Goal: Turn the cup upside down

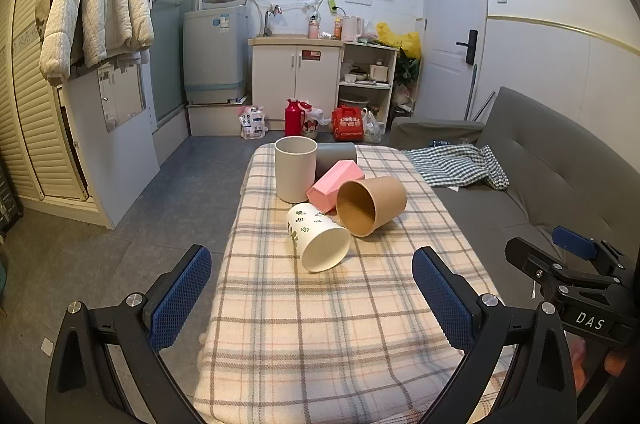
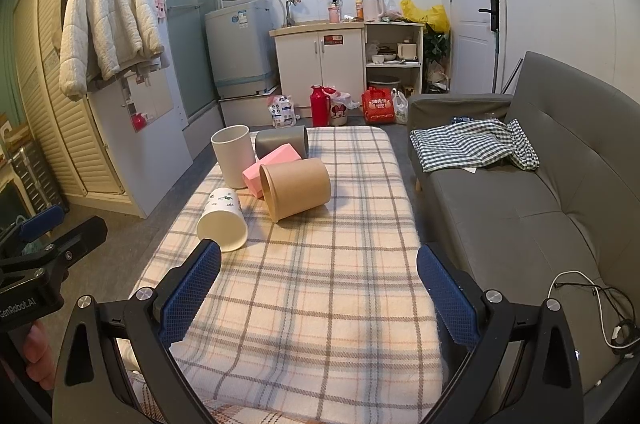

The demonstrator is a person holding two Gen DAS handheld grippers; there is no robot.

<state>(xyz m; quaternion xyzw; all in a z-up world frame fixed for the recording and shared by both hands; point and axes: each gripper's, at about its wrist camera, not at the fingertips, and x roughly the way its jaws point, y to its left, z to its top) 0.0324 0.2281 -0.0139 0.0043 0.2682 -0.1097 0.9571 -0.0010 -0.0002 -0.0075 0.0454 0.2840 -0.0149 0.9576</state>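
My table [image 1: 320, 324] under its plaid cloth carries 5 cups, well ahead of both tools. My left tool [image 1: 312, 298] and right tool [image 2: 319, 294] hang released, holding nothing: I judge this the approach. Only the cream cup [image 1: 295, 168] stands upright, so next I close on its wall. The right view alone shows the grey cup [image 2: 282, 141] lying sideways.
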